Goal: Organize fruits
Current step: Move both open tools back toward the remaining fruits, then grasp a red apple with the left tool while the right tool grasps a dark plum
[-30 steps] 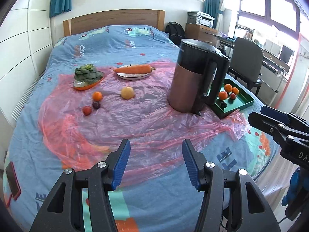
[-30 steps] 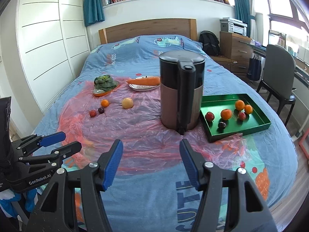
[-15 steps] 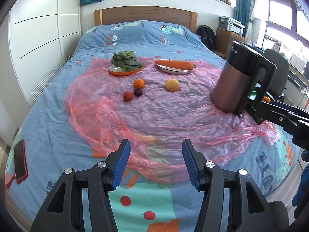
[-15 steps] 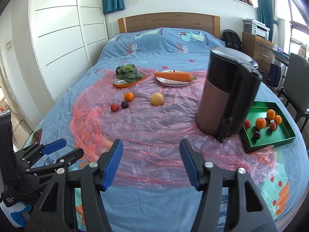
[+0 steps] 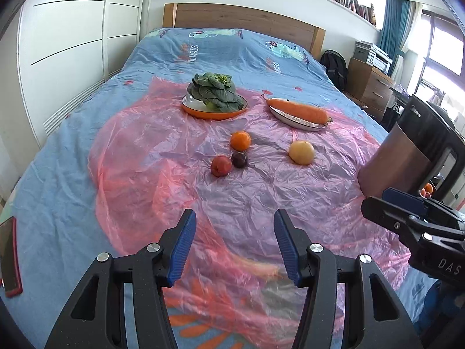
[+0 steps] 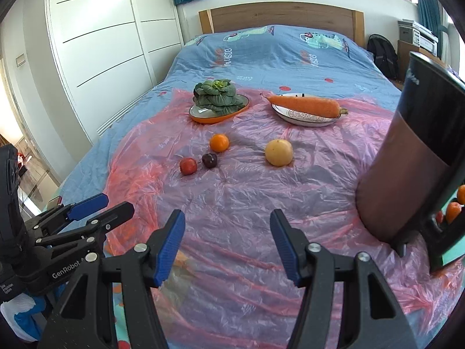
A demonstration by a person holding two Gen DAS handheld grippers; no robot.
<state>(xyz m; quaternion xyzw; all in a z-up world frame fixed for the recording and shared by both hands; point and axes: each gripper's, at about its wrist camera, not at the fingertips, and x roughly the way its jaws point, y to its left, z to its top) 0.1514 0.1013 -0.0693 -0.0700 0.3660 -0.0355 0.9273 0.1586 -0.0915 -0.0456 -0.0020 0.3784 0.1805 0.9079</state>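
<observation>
On the pink plastic sheet (image 5: 180, 151) on the bed lie an orange (image 5: 240, 141), a dark plum (image 5: 239, 159), a red fruit (image 5: 221, 166) and a yellow fruit (image 5: 301, 152). They also show in the right wrist view: orange (image 6: 219, 142), plum (image 6: 209, 160), red fruit (image 6: 188, 165), yellow fruit (image 6: 278, 152). My left gripper (image 5: 234, 241) is open and empty, well short of the fruits. My right gripper (image 6: 227, 240) is open and empty too. A green tray's edge (image 6: 452, 254) with orange fruits (image 6: 453, 210) peeks from behind the kettle.
A tall copper-and-black kettle (image 5: 412, 151) stands at the right (image 6: 418, 157). An orange plate with greens (image 5: 214, 94) and a white plate with a carrot (image 5: 298, 112) sit behind the fruits. A phone (image 5: 10, 257) lies at the bed's left edge.
Both grippers have swung left and moved closer to the loose fruits. The kettle and green tray slid toward the right edge of both views. Both stay open.
</observation>
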